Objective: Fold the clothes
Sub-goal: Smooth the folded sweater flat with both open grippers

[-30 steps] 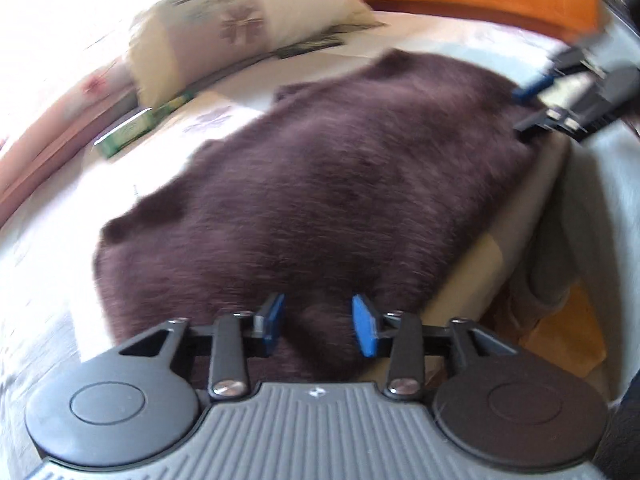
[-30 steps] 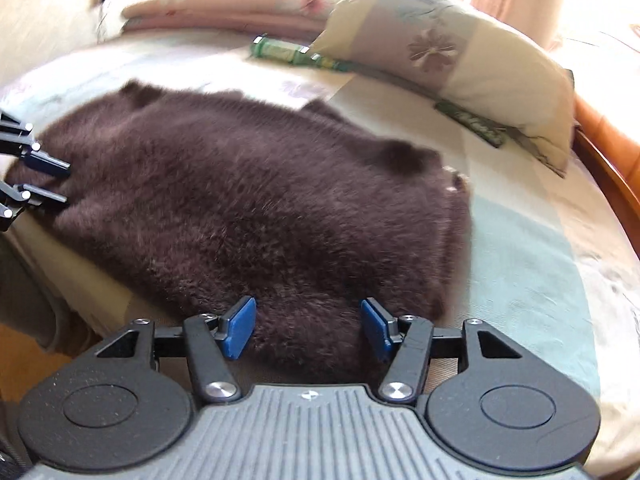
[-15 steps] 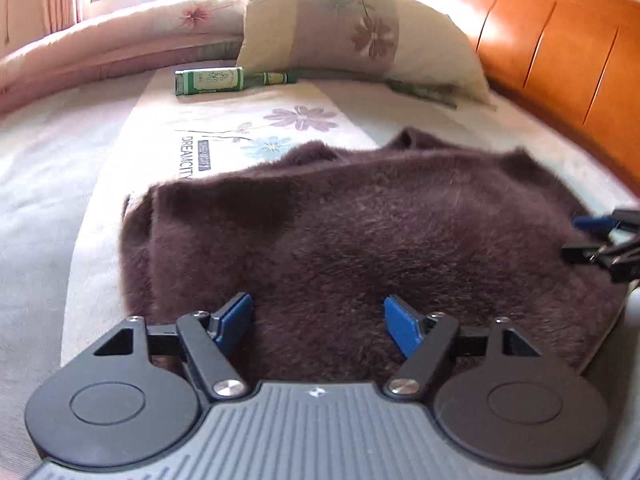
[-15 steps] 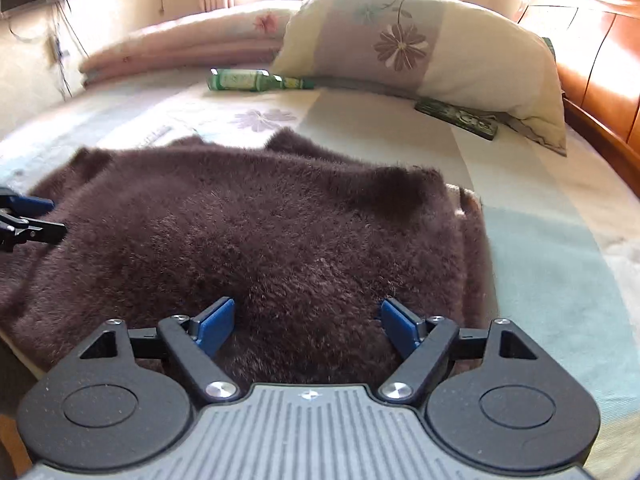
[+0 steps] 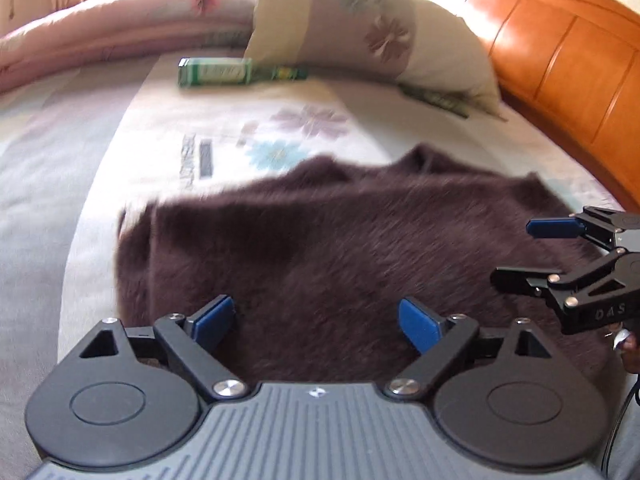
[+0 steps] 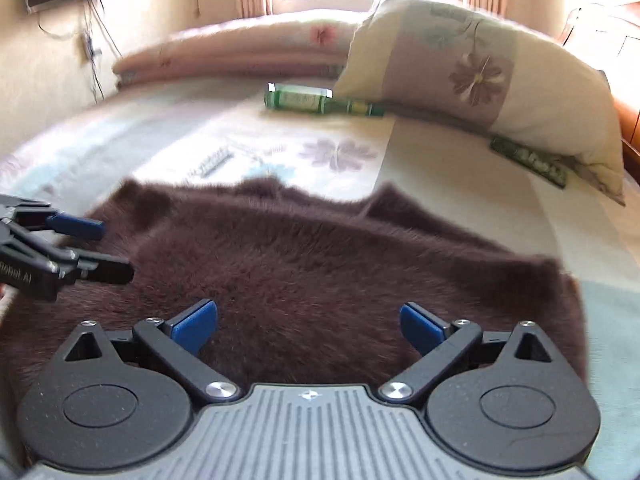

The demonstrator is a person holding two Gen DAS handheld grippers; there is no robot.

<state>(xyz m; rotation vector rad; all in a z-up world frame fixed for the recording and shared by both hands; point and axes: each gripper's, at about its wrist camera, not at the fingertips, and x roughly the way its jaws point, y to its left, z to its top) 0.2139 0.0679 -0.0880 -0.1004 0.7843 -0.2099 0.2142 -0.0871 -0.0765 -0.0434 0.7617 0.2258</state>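
A dark brown fuzzy garment (image 5: 340,248) (image 6: 320,276) lies flat on the bed, folded into a rough rectangle. My left gripper (image 5: 316,322) hovers over its near left part, jaws opening wide, nothing between the blue pads. My right gripper (image 6: 308,326) hovers over the near right part, jaws also opening, with only the fur below them. In the left wrist view the right gripper (image 5: 544,252) shows at the right edge. At the left edge of the right wrist view the left gripper (image 6: 96,248) appears above the garment.
A floral bedspread (image 6: 280,148) covers the bed. A green bottle (image 6: 308,100) (image 5: 224,72) lies near a flowered pillow (image 6: 480,76) (image 5: 360,32). A rolled pink quilt (image 6: 240,52) lies at the back. An orange wooden headboard (image 5: 568,64) stands on the right. A fingertip (image 5: 630,346) shows at the edge.
Both grippers have opened wider. The left wrist view swung and rolled level, moving to the garment's left part. The right gripper has slid along the garment, its view now facing the window.
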